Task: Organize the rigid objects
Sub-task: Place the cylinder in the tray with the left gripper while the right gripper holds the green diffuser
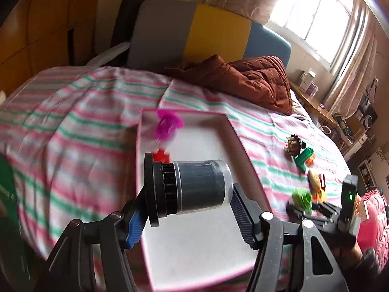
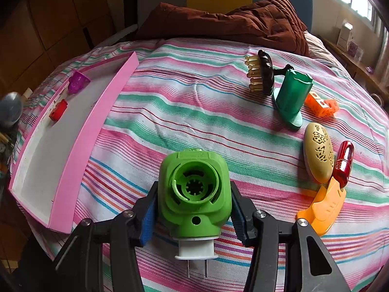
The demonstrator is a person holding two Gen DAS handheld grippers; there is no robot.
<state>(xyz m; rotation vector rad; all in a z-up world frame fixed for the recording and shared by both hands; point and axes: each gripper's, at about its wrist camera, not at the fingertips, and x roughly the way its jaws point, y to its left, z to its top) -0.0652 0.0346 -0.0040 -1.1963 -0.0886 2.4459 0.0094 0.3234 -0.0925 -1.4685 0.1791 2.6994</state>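
Black and clear plastic up front: the left gripper is clamped end to end on a dark canister, one pad on the wide black base, the other on the rounded far end, holding it sideways over the pink tray. That is a risky hold, I'd say. The far end is domed and smooth, so the canister could squirt out and drop onto the tray floor, or roll against the purple piece and red piece already in there.

Over on the right, the right gripper has both pads pressed to the flanks of the green plug, prongs pointing back toward the camera, above the striped bedspread and well short of the tray. Those sides look rounded too, so a twist in the grip is possible on the way across. The soft bed under the tray could also let it tip if something lands hard near an edge.

Waiting on the sheet: brush, green holder, orange blocks, beige oval, red tube, orange tool.

Hard to read: the left view is motion-smeared, so the tray pieces are just coloured blurs. The tray's near corner is cut off by the gripper frame.
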